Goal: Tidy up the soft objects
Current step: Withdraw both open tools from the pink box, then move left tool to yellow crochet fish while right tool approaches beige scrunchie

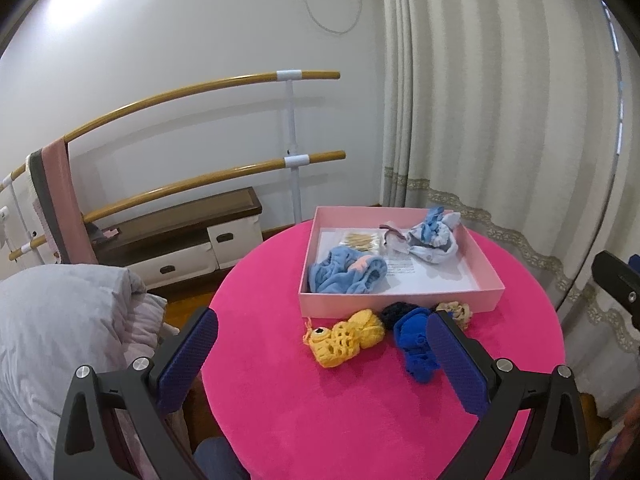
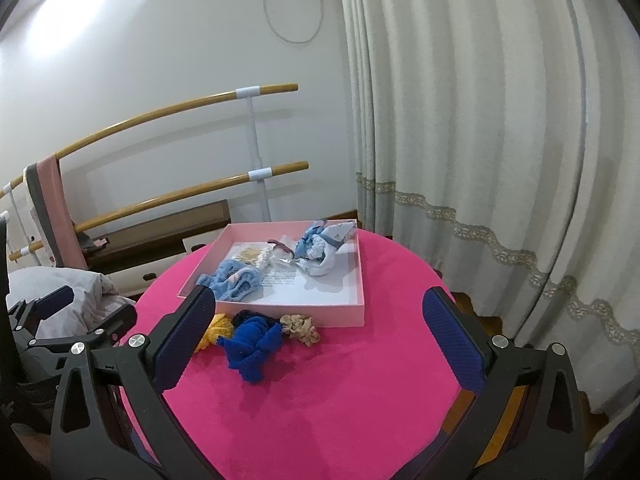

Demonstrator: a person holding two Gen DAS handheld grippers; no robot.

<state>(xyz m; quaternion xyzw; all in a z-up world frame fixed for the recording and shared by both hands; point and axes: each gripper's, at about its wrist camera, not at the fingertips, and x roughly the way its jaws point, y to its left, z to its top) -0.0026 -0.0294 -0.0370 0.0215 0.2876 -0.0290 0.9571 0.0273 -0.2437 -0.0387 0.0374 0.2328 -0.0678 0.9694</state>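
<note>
Clearly both tools hang above the near side of the round pink table [image 2: 360,380], aimed forward and down toward the box. The left gripper [image 1: 324,354] has its jaws spread wide and grips nothing; its blue pads [image 1: 188,360] stand well apart, and in its own view the right-hand pad overlaps the blue cloth without any visible contact. The right gripper [image 2: 320,338] is likewise spread wide and empty, held over bare table to the right of the loose items.

Between the tools and the box lies a row of soft things. A yellow crocheted piece [image 1: 344,338] lies with its long axis running left to right, its eye end at the left. Just beside it sits a dark knitted bundle [image 1: 394,312], then the crumpled blue cloth [image 2: 254,346], whose length runs toward the viewer. A beige scrunchie [image 2: 300,326] rests against the front wall of the box.

Farther back, the shallow pink box [image 2: 352,312] holds a light blue fleece band [image 2: 234,280] in its near left corner, lying along the front wall. A pale blue-and-white fabric bundle [image 2: 320,248] sits near the far right corner.

Behind the table are curtains [image 2: 460,120] and wooden rails [image 2: 160,200].
</note>
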